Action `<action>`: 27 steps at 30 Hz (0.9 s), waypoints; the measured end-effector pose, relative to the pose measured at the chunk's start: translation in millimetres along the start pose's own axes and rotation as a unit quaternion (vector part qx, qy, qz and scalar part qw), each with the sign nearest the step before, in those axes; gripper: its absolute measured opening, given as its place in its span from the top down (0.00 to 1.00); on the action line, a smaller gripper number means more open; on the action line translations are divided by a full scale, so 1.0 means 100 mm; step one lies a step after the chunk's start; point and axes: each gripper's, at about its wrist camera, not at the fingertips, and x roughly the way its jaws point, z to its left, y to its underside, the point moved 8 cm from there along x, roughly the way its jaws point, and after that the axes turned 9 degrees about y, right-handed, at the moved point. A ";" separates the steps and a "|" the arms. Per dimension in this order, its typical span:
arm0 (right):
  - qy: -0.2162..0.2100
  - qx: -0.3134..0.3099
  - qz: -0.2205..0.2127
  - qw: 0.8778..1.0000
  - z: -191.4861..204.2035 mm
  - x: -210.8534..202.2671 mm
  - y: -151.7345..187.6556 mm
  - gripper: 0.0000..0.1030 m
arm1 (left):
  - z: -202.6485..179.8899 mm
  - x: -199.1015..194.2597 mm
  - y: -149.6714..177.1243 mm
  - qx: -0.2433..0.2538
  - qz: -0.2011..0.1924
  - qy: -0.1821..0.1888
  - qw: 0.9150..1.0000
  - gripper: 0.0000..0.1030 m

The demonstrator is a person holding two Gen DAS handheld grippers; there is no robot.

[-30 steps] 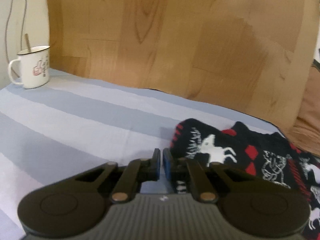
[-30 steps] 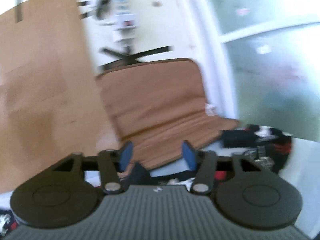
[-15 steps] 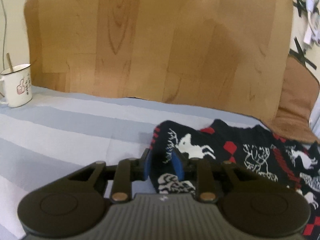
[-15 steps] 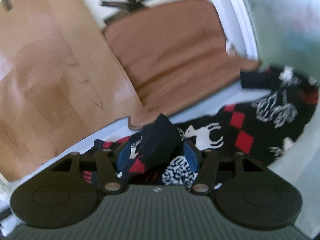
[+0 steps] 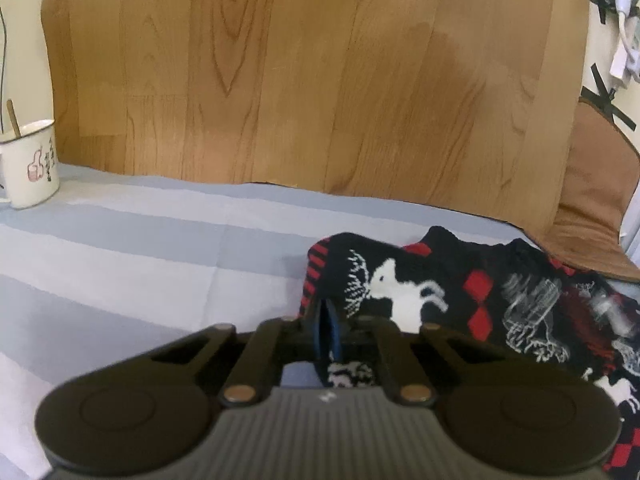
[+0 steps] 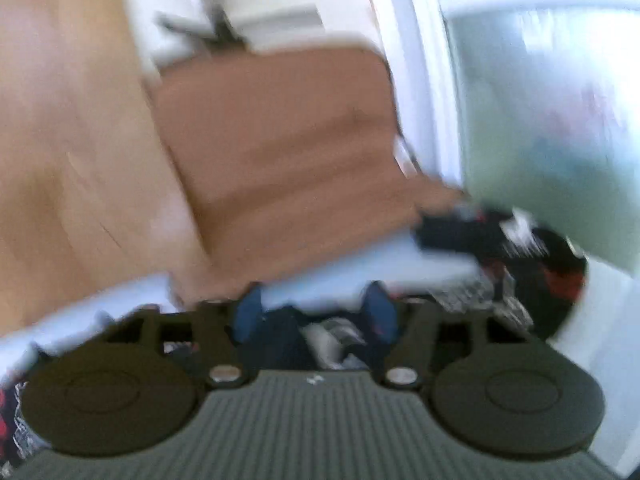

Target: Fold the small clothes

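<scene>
A small black knit garment [image 5: 440, 292] with white deer and red diamonds lies on a blue-and-white striped cloth [image 5: 140, 256]. In the left wrist view my left gripper [image 5: 328, 332] is shut on the garment's left edge, with fabric pinched between the blue pads. The right wrist view is blurred. There my right gripper [image 6: 314, 312] is open, its blue pads wide apart over dark fabric [image 6: 280, 340] of the garment. More of the garment [image 6: 520, 264] lies to the right.
A white enamel mug [image 5: 30, 168] with a stick in it stands at the far left. A wood-grain board [image 5: 300, 80] rises behind the cloth. A brown cushion [image 5: 596, 200] leans at the right, also in the right wrist view [image 6: 288, 152]. A pale window [image 6: 540, 100] is at far right.
My left gripper opened around the garment's edge, then shut on it. My right gripper stayed open and swung sharply; its view tilted down to the garment, then back up.
</scene>
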 end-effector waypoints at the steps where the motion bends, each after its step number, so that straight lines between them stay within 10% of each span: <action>1: -0.008 0.034 0.009 0.999 -0.17 -0.01 0.01 0.48 | 0.01 -0.01 0.00 -0.002 -0.002 0.001 1.000 0.93; 9: 0.022 0.201 -0.005 0.979 -1.59 -0.38 -0.13 0.47 | -0.04 -0.33 -0.15 -0.022 -0.085 0.065 0.994 0.83; 13: -0.004 0.254 0.038 0.967 -1.93 -0.30 -0.06 0.50 | -0.31 -0.26 -0.06 0.035 -0.055 0.097 0.993 0.78; 17: -0.018 0.256 0.072 0.964 -1.96 -0.10 -0.02 0.60 | -0.43 -0.01 0.09 0.081 0.022 0.065 0.994 0.59; 25: 0.020 0.203 0.057 0.977 -1.86 0.43 -0.32 0.63 | -0.33 0.02 0.08 0.049 0.023 0.074 0.996 0.54; 27: 0.018 0.172 0.072 0.982 -1.75 0.52 -0.37 0.86 | -0.33 0.00 0.08 0.051 0.023 0.075 0.996 0.53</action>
